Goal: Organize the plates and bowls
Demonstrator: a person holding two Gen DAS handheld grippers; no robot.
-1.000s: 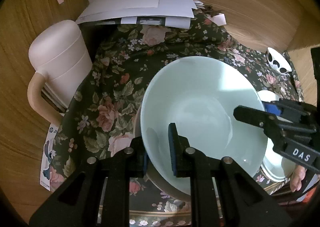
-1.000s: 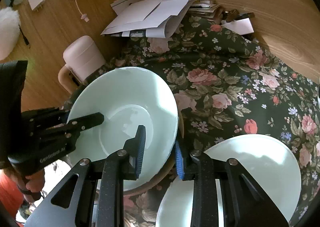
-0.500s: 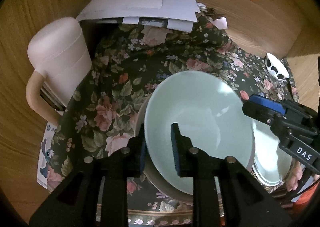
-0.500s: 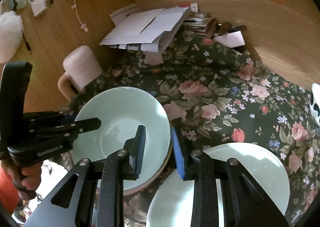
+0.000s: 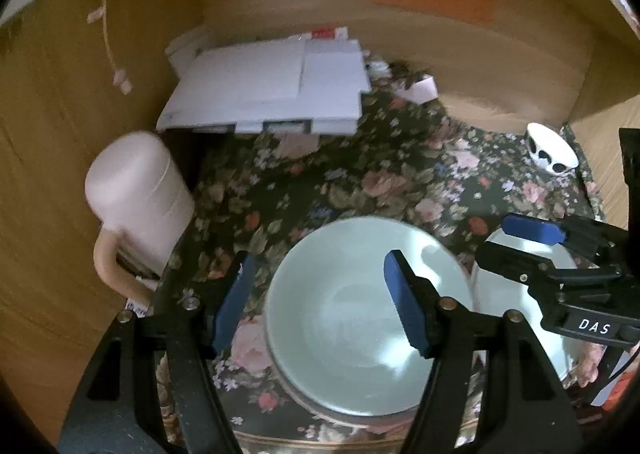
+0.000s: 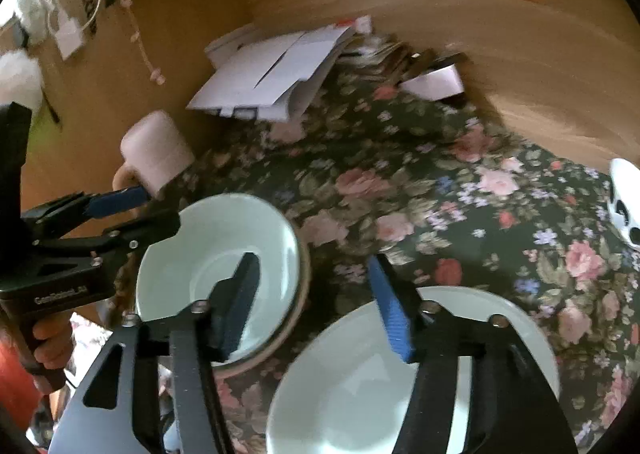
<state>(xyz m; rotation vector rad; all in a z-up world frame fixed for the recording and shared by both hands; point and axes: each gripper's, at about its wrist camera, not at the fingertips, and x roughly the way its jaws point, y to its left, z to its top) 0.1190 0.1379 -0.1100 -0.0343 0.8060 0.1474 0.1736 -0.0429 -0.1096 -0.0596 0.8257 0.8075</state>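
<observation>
We have let go of the pale green bowl [image 5: 360, 314]. A second ago both our claws pinched its rim; now the left gripper [image 5: 320, 294] has its blue pads spread wide, empty, with the bowl resting between and just below them, nested on a brown-rimmed dish. Our right gripper [image 6: 312, 302] is likewise parted and empty: the bowl [image 6: 216, 258] lies under its left finger, and a white plate [image 6: 360, 382] sits under its right finger on the floral cloth [image 6: 440, 194]. Ahead and left of the left gripper stands a pink mug [image 5: 136, 202]; farther ahead lies a stack of white papers [image 5: 272, 90].
</observation>
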